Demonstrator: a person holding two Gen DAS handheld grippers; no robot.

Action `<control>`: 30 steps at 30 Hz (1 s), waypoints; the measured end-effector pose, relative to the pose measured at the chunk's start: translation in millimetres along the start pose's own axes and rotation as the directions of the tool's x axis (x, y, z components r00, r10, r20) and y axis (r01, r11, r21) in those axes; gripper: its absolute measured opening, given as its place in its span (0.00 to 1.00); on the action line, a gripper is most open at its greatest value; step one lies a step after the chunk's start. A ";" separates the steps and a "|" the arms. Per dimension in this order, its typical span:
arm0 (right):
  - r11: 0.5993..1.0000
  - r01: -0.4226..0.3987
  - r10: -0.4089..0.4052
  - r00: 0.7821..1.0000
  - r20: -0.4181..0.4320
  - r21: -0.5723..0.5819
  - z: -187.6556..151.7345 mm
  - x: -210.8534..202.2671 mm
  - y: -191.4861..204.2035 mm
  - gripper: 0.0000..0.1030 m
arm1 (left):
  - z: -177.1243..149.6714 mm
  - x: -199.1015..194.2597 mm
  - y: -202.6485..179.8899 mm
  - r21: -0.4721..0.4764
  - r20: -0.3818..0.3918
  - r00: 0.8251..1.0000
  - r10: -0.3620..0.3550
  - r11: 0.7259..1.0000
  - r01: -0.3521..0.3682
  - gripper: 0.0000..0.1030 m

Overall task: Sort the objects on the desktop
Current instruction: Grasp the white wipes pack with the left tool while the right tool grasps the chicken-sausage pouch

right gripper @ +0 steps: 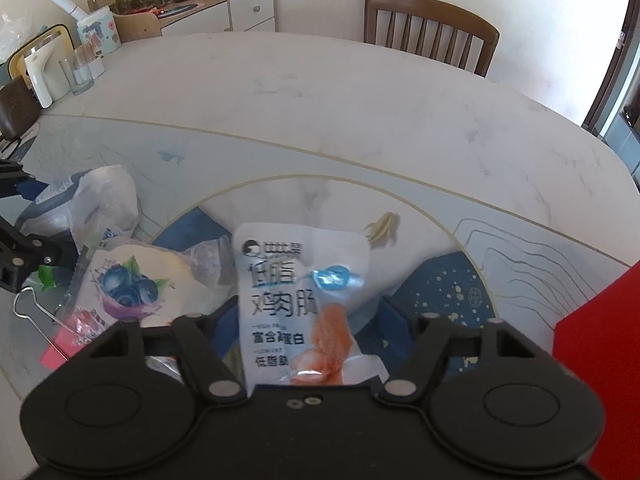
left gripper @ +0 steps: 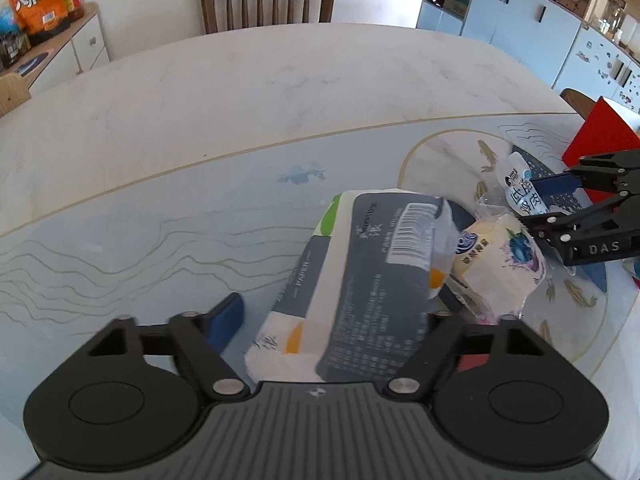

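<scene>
Left gripper [left gripper: 332, 316] is all matte black: ribbed grey-black deck, a small diamond mark at centre, two round domed housings, silver pivot screws on angled links, blue finger pads [left gripper: 226, 320]. Right gripper [right gripper: 308, 320] matches it, with two small screws on its deck. From the side, white "DAS" lettering shows on its black link.

"DAS" on right tool [left gripper: 538, 204], "PAPER" on tissue pack [left gripper: 360, 280]
</scene>
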State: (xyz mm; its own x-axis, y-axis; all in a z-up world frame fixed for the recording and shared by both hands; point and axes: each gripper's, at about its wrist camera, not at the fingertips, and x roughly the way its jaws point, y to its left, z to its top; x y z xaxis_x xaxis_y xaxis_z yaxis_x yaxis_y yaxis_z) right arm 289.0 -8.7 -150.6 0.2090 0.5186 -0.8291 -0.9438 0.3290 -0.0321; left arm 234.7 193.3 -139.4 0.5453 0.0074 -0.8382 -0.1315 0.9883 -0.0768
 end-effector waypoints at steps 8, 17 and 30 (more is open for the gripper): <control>0.999 0.025 -0.025 1.000 -0.008 0.041 -3.4 -6.7 0.1 0.47 | -0.5 -8.5 -4.0 -0.002 0.018 1.000 0.004 1.000 -0.004 0.45; 0.991 0.024 -0.024 1.000 -0.004 0.130 -21.5 -34.9 -8.1 0.36 | -3.5 -34.7 -13.2 -0.017 0.071 0.997 0.006 1.000 -0.005 0.32; 0.981 0.006 -0.016 0.999 0.051 0.196 -53.7 -83.2 -12.9 0.19 | -10.9 -80.5 -32.7 -0.044 0.140 0.990 -0.022 0.999 0.029 0.32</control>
State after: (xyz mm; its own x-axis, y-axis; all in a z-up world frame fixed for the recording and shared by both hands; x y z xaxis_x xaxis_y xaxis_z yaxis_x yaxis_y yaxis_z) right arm 270.0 -98.5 -111.2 0.2371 0.5529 -0.7988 -0.8739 0.4806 0.0732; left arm 186.1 158.7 -75.3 0.6588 0.0068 -0.7523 -0.1525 0.9804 -0.1247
